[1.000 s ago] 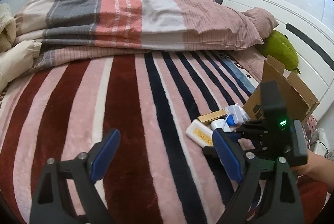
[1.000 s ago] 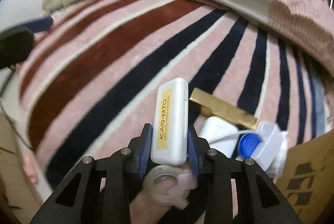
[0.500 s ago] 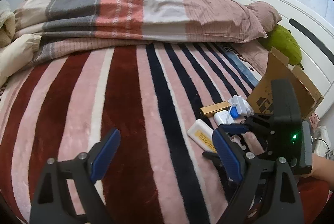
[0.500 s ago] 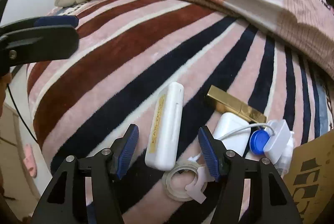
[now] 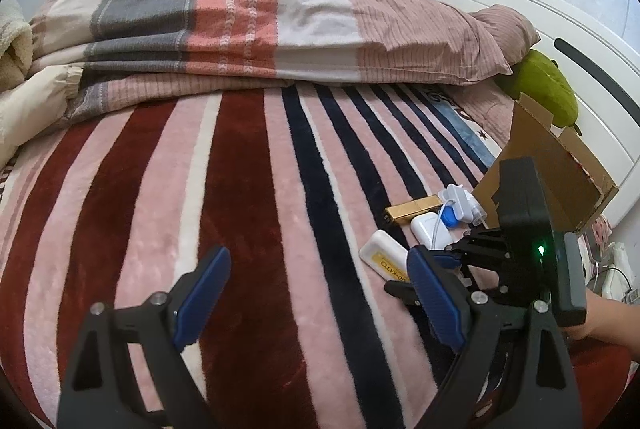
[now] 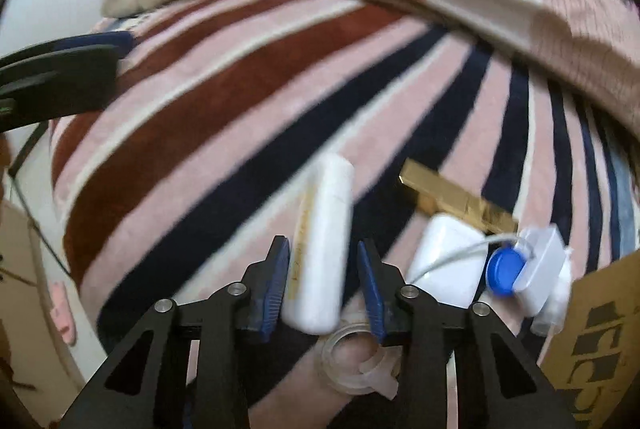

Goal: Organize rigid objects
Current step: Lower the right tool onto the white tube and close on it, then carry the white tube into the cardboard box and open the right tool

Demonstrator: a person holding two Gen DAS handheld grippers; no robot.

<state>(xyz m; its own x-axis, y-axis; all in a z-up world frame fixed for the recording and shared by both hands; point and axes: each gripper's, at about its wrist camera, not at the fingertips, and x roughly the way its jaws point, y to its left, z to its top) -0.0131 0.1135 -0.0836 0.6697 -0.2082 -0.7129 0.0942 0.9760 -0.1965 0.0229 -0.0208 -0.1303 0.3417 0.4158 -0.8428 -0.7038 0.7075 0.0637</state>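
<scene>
A white KATO-KATO case [image 6: 322, 249] with a yellow label lies on the striped blanket [image 5: 248, 189]; it also shows in the left wrist view [image 5: 384, 255]. My right gripper [image 6: 324, 285] straddles its near end, jaws partly open with a gap on the right side. A gold bar [image 6: 452, 195], a white charger with cable [image 6: 448, 265], a blue-capped white item [image 6: 524, 269] and a clear tape ring [image 6: 352, 357] lie beside it. My left gripper [image 5: 316, 293] is open and empty over the blanket, left of the right gripper's body [image 5: 520, 241].
A cardboard box [image 5: 552, 173] stands open at the right by the white headboard [image 5: 560, 41]. A folded quilt [image 5: 240, 25] fills the far side of the bed. A green plush [image 5: 544, 93] lies by the pillow.
My right gripper opened and let go of the white case half a second ago; now its jaws have narrowed around the case again. The left gripper has barely moved.
</scene>
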